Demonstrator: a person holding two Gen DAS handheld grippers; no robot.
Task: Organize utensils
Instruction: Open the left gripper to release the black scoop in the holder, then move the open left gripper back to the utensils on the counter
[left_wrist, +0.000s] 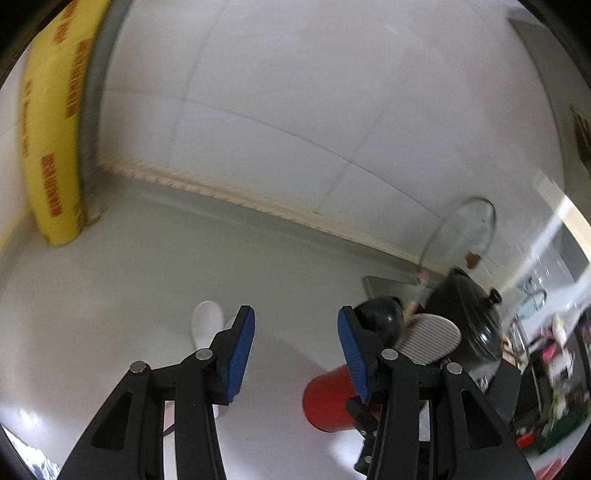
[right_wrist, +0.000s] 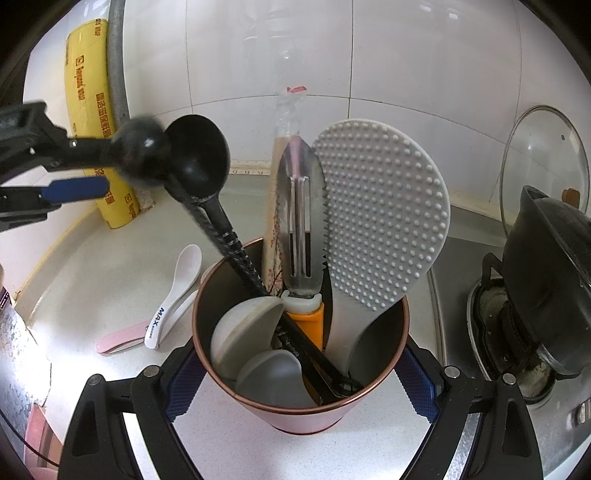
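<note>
A pink-red utensil cup (right_wrist: 303, 413) stands on the white counter, and my right gripper (right_wrist: 299, 384) is shut on it, a blue pad on each side. Inside are a black ladle (right_wrist: 199, 155), a steel peeler with an orange handle (right_wrist: 301, 221), a grey nubbed rice paddle (right_wrist: 380, 221), wrapped chopsticks (right_wrist: 279, 155) and grey spoons (right_wrist: 266, 376). A white spoon (right_wrist: 173, 295) and a pink spoon (right_wrist: 118, 341) lie on the counter left of the cup. My left gripper (left_wrist: 295, 317) hangs open and empty above the counter. The white spoon (left_wrist: 207, 321) lies beyond its left finger, the ladle (left_wrist: 380, 314) behind its right finger.
A yellow cling-film roll (right_wrist: 96, 147) leans in the back-left corner beside a grey pipe (right_wrist: 118, 55). At the right, a black pot (right_wrist: 546, 288) sits on a gas burner, with a glass lid (right_wrist: 543, 158) leaning against the tiled wall. Foil (right_wrist: 14, 350) edges the near left.
</note>
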